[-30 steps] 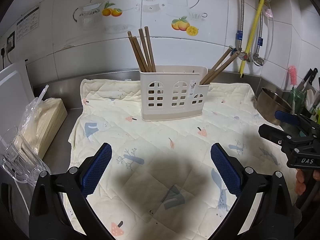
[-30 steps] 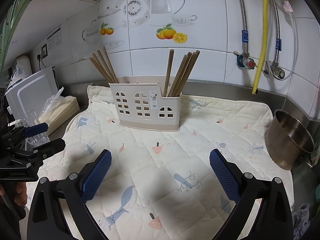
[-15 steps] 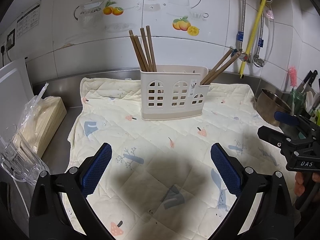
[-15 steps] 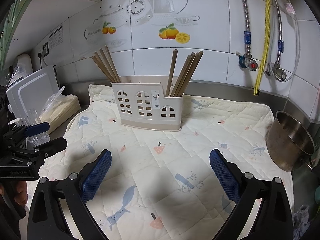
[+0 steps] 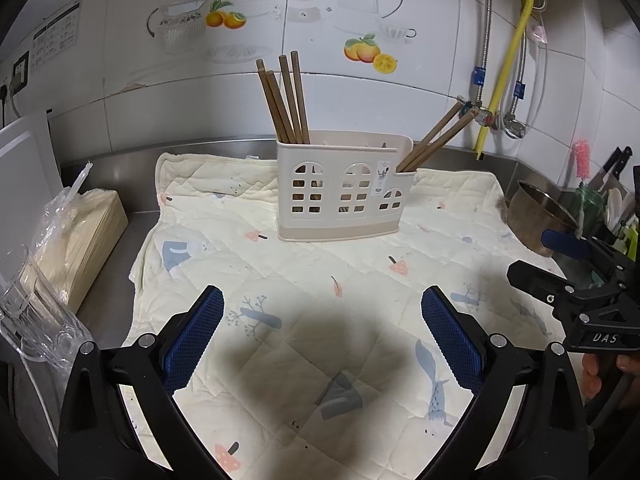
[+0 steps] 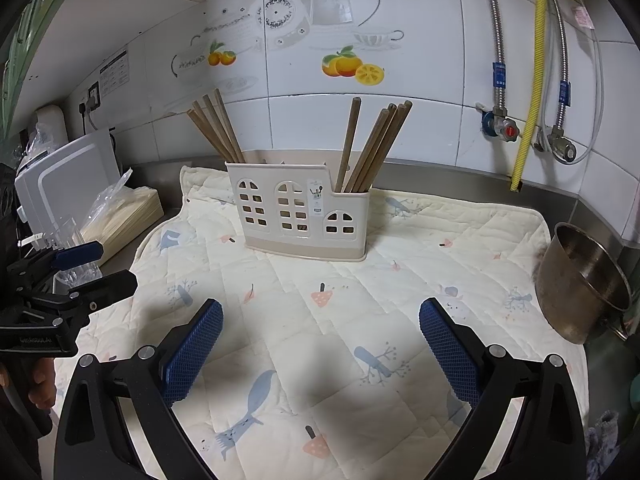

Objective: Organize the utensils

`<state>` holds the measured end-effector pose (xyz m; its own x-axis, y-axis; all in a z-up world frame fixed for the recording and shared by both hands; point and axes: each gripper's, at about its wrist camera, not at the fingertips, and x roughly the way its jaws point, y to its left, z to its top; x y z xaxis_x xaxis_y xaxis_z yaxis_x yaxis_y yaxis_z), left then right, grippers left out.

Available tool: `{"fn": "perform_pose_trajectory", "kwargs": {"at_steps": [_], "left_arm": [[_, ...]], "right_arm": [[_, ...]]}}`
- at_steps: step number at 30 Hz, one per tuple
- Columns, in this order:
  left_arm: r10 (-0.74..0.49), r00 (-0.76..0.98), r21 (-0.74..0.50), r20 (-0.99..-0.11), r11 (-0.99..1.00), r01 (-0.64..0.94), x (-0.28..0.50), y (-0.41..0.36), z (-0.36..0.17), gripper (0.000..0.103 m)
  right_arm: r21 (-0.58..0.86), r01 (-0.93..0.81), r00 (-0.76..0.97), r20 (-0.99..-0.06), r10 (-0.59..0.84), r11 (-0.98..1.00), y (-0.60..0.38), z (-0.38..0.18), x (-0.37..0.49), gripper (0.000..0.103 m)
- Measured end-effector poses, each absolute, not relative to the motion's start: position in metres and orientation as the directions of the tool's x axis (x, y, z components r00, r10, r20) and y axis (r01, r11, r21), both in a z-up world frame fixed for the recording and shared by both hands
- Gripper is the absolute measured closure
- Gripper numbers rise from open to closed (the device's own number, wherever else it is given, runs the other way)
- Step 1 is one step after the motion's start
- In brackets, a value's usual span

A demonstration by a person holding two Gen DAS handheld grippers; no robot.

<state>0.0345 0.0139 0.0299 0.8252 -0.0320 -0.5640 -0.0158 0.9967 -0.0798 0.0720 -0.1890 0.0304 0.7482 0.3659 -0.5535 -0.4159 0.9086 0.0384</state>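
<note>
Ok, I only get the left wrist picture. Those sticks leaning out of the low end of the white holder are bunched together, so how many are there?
Observer: The right wrist view spreads them out. There are five chopsticks in the low end compartment of the holder.
Visitor: Is the other gripper carrying anything?
Observer: No. The right gripper is open, with only the quilted mat showing between its pads.
Visitor: Is there anything on the near side of the metal pot?
Observer: Yes, a crumpled bluish cloth lies off the mat's near right corner.
</note>
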Motion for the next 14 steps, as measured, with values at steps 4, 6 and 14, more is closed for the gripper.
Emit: {"fn": "perform_pose_trajectory", "kwargs": {"at_steps": [4,6,14], "left_arm": [[-0.037,0.827,-0.078,-0.560,0.997,-0.009,0.0340,0.0132,0.0310,0.005],[-0.034,0.826,-0.078,-0.562,0.997,-0.012,0.0344,0.0136,0.0308,0.005],[-0.036,0.822,-0.088,-0.569,0.996,-0.017,0.0336,0.0155,0.0292,0.005]], "right_arm": [[0.040,-0.416,0.748,-0.554,0.366,0.909,-0.1889,0.0297,0.0717,0.008],[0.041,-0.416,0.747,-0.554,0.367,0.908,-0.1891,0.0296,0.0718,0.008],[0.039,-0.415,0.748,-0.554,0.366,0.909,-0.1898,0.0288,0.0715,0.008]]}}
